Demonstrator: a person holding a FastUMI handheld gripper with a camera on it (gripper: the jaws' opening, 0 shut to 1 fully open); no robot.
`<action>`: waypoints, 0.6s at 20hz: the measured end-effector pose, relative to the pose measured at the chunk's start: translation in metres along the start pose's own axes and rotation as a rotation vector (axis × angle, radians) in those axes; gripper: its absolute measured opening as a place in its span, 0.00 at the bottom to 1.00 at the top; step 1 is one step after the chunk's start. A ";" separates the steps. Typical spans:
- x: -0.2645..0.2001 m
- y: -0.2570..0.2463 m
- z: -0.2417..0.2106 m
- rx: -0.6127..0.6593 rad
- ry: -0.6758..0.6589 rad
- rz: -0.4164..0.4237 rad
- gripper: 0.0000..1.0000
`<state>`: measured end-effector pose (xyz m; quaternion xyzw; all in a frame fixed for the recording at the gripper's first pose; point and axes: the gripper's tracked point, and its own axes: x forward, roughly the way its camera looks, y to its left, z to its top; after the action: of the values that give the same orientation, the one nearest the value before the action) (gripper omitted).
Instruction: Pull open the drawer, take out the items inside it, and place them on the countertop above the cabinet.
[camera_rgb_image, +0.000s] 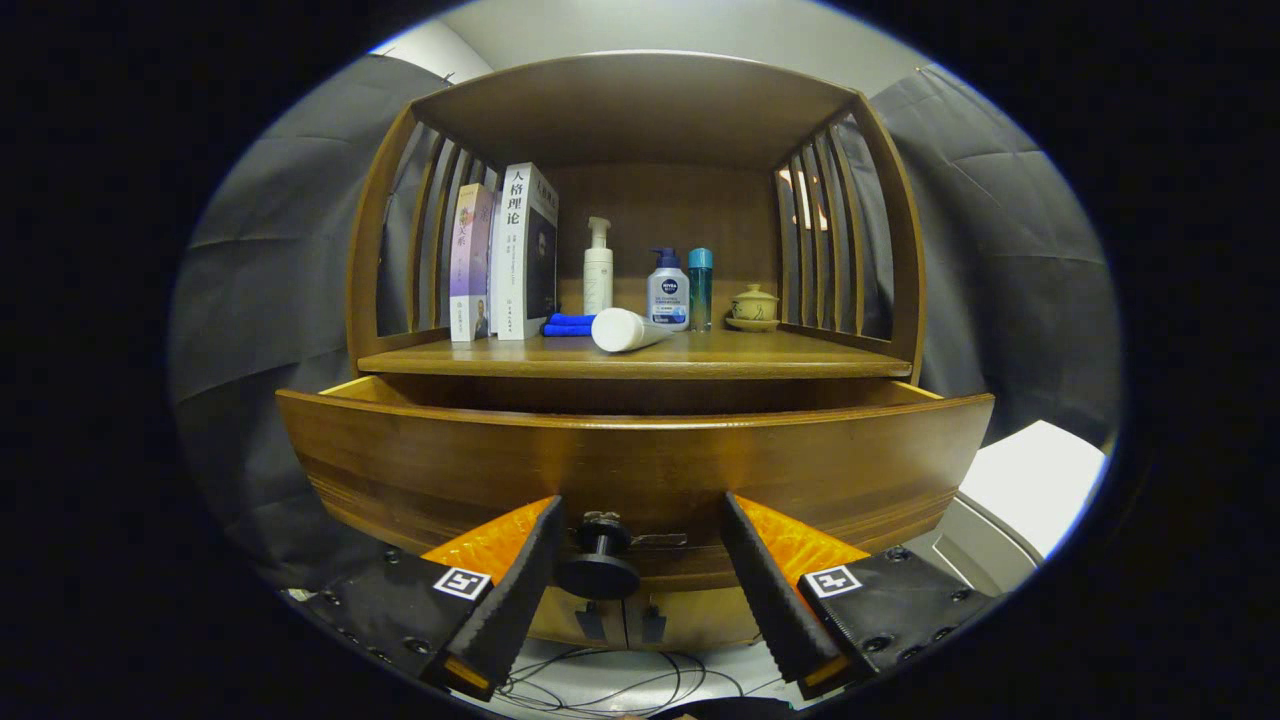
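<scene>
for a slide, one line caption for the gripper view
Open gripper straddles the knob of the pulled-out drawer, countertop above.

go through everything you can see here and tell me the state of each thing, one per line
Drawer: pulled partly open, inside hidden.
Knob: between the jaws, not gripped.
Gripper: jaws open, either side of the knob.
White tube: lying on its side on the countertop.
Blue cloth: folded flat behind the tube.
Books: standing upright.
Pump bottles: upright, closed.
Teal bottle: upright, capped.
Small pot: lid on.
</scene>
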<state>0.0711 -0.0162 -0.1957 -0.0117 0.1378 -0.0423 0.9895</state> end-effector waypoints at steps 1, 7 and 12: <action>0.005 0.000 0.001 -0.001 0.003 -0.001 0.98; 0.035 0.005 -0.007 -0.032 0.044 -0.014 0.98; 0.061 0.006 0.002 -0.027 0.055 -0.021 0.98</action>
<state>0.1307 -0.0151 -0.2111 -0.0252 0.1652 -0.0510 0.9846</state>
